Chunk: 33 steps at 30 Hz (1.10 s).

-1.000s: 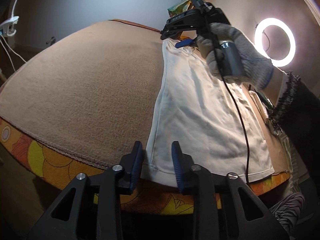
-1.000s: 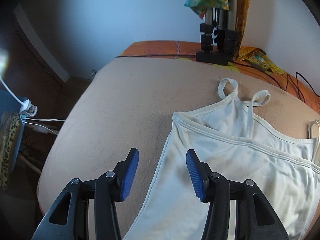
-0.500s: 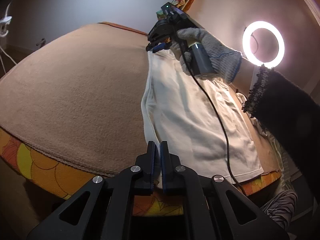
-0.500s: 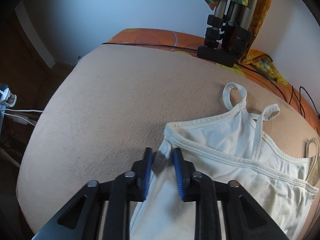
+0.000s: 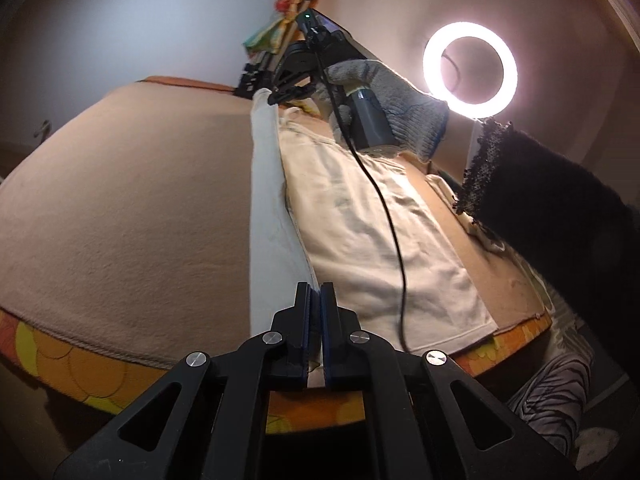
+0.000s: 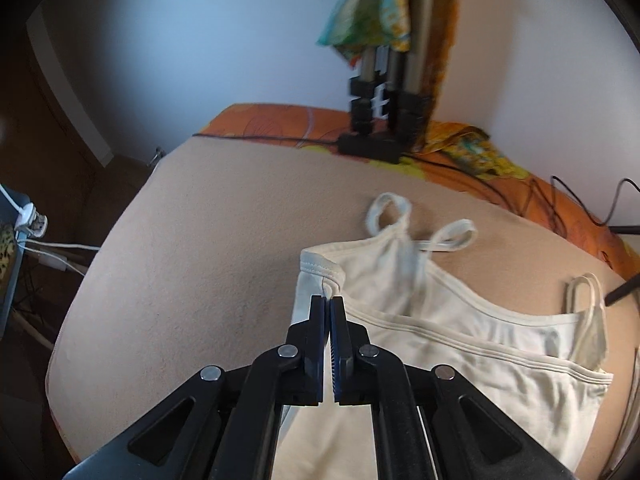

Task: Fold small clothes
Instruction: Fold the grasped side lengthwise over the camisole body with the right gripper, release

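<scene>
Camisole (image 5: 372,216) edge now lifted, both tongs (image 5: 315,304) (image 6: 330,312) newly clamped on it.

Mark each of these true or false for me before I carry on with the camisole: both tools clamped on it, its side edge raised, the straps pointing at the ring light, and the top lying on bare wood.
1. Both tools are shut on the camisole. True: the left tool pinches the hem end, the right tool the top corner.
2. The gripped side edge is raised off the blanket. True.
3. The straps point toward the ring light. False: they point toward the tripod.
4. The camisole lies on bare wood. False: it lies on the tan blanket.
</scene>
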Motion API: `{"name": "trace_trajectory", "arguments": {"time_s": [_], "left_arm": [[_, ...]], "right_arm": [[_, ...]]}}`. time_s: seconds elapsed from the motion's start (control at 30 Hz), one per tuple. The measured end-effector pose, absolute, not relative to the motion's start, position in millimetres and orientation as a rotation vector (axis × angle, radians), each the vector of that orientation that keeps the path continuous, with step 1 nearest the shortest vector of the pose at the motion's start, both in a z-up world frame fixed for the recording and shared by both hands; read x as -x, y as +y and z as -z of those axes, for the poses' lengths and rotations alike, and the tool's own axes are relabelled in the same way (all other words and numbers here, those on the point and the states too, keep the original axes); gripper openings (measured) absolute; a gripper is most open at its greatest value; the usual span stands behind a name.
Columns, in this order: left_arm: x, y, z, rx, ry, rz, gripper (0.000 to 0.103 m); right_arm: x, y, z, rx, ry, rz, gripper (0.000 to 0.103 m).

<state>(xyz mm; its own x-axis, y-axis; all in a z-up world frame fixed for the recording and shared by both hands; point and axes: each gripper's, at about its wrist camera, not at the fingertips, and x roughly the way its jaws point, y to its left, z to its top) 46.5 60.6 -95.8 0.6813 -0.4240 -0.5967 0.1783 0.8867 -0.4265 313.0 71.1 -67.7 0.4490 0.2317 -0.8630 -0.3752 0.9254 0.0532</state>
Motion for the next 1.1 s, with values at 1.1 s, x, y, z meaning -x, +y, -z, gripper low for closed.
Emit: {"name": "trace_trajectory", "arguments": {"time_s": [1.1], "left_arm": [[-57,-23,97,0.19,0.847,0.508,0.008]], "right_arm": [[-288,-66,40,0.014,0.996,-0.347,0.038]]}}
